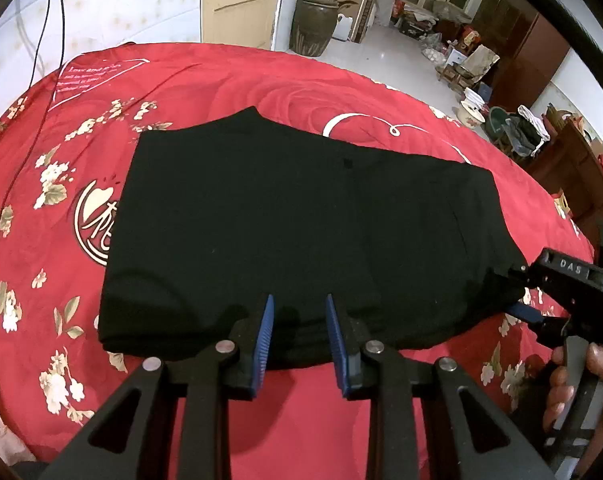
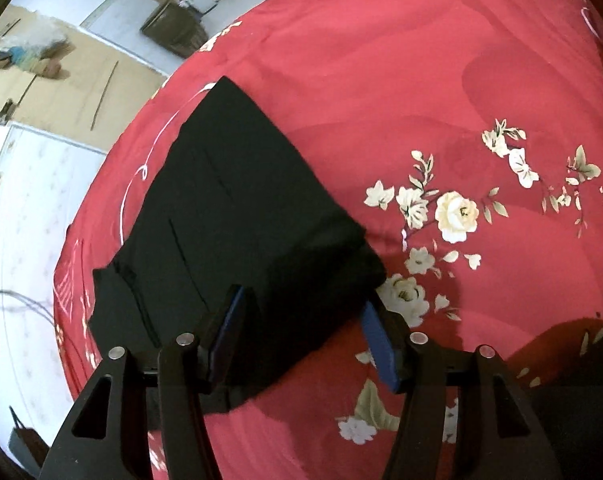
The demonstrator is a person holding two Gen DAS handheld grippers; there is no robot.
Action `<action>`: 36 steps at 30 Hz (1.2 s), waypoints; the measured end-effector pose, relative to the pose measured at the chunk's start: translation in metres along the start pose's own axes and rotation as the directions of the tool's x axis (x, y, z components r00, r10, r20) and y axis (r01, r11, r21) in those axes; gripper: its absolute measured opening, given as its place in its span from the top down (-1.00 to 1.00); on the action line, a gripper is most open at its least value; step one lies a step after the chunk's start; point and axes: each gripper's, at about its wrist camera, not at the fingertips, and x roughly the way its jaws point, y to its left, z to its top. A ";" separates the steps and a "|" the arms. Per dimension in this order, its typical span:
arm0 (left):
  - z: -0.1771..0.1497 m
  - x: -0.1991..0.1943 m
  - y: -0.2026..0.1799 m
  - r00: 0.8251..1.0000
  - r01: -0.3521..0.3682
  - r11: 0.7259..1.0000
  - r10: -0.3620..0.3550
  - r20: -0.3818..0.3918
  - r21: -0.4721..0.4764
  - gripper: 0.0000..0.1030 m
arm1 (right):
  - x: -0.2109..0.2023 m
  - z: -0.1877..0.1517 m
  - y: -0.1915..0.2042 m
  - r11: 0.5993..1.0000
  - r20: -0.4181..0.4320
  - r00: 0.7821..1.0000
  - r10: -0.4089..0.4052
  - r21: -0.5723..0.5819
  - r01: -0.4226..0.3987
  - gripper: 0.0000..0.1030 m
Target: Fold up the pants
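Lying flat on the red floral bedspread [image 1: 341, 92], the black pants [image 1: 301, 216] are already folded down to a compact, roughly rectangular stack w/ several layers showing along the near edge. Judging by the drape and soft rounded corners, fabric is light, limp, not slippery on the cotton-looking cover; it'll sag and slide apart if lifted by one layer only. Best hold, imo: pinch the whole thickness at the near edge corners, both sides at once, so the layers travel together. A mid-edge grab would let the ends droop.

Left gripper [image 1: 299, 312]: jaws partway apart, blue pads [image 1: 265, 332] straddling the near edge of the stack; a strip of black cloth sits between them, but the pads don't look to be pressing it. Not a grip as far as I can tell.

Right gripper [image 2: 301, 320]: jaws spread wider, one blue pad [image 2: 375, 344] just beside the pants' [image 2: 237, 232] near-right corner, the other over the cloth. Corner lies between them, no pinch visible. In the left wrist view the same tool [image 1: 573, 292] sits at the right end of the stack, a hand [image 1: 581, 380] on its handle.

Beyond the bed: doorway, clay jar [image 1: 313, 24], cardboard boxes, cluttered floor.
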 end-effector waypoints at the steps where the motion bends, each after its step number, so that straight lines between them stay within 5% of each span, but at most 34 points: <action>1: 0.000 0.000 0.000 1.000 0.004 1.000 -0.004 -0.001 -0.001 0.43 | -0.002 0.001 0.002 1.000 -0.004 1.000 -0.003 -0.001 0.003 -0.22; 6: 0.000 0.001 0.001 1.000 0.004 1.000 -0.004 -0.002 -0.005 0.43 | -0.020 0.006 0.017 0.996 0.059 0.995 0.077 -0.058 -0.073 -0.22; 13: -0.001 0.005 -0.001 1.000 0.007 1.000 -0.007 -0.016 -0.001 0.43 | 0.005 0.016 0.016 0.998 0.024 1.000 -0.002 -0.060 0.003 -0.18; 16: -0.001 0.005 -0.001 1.000 0.004 1.000 -0.004 -0.015 0.000 0.43 | -0.001 0.018 0.023 0.994 0.028 0.999 -0.035 -0.099 0.038 0.41; 20: -0.001 0.005 -0.002 1.000 -0.004 1.000 0.004 -0.014 0.000 0.43 | 0.000 0.024 0.021 0.987 0.004 0.998 -0.057 -0.149 0.057 0.53; 31: 0.002 -0.005 0.007 0.999 -0.032 0.999 0.033 0.010 -0.026 0.43 | -0.041 0.010 0.078 0.935 0.057 0.997 0.058 -0.352 -0.034 0.63; 36: 0.005 -0.015 0.017 0.998 -0.052 0.997 0.054 0.029 -0.051 0.43 | -0.055 -0.003 0.125 0.881 0.056 0.990 0.128 -0.465 -0.088 0.65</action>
